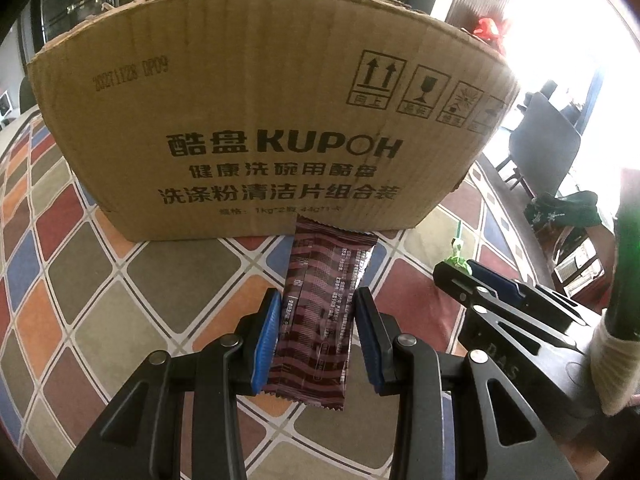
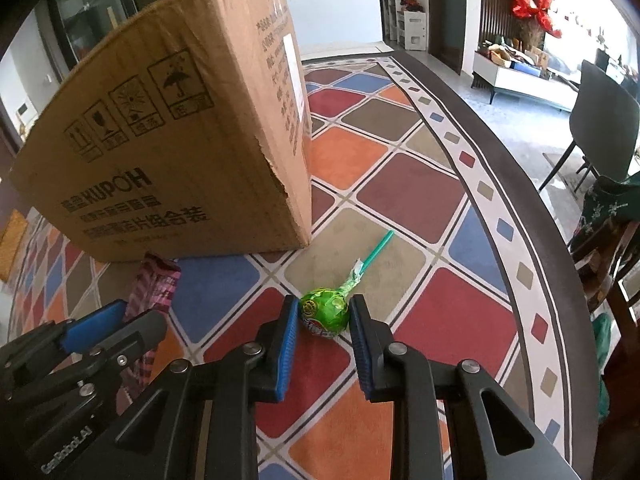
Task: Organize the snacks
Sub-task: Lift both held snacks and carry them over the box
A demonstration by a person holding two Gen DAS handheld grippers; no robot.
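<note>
The left tool (image 1: 316,312) clamps a maroon snack bar (image 1: 320,320); the right tool (image 2: 325,316) pinches a green lollipop (image 2: 325,312) near the cardboard box (image 2: 180,140).

Corrugated cardboard box (image 1: 256,120): matt brown paperboard, fluting visible as fine vertical ribs, top edge ragged, one lower corner torn and creased, black ink print. Snack bar wrapper (image 1: 320,320): glossy maroon plastic film, crinkled, with serrated crimped ends. Lollipop (image 2: 325,312): head wrapped in shiny green foil-like film, twisted at the neck; stick smooth green plastic. Left gripper (image 1: 316,344) and right gripper (image 2: 324,344): matt black moulded plastic arms with bright metal pivot pins; pads (image 2: 290,344) blue, rubbery, finely ribbed. Tablecloth (image 2: 400,200): matt, smooth-looking surface printed with coloured squares. Chair (image 2: 600,128): matt dark shell.
</note>
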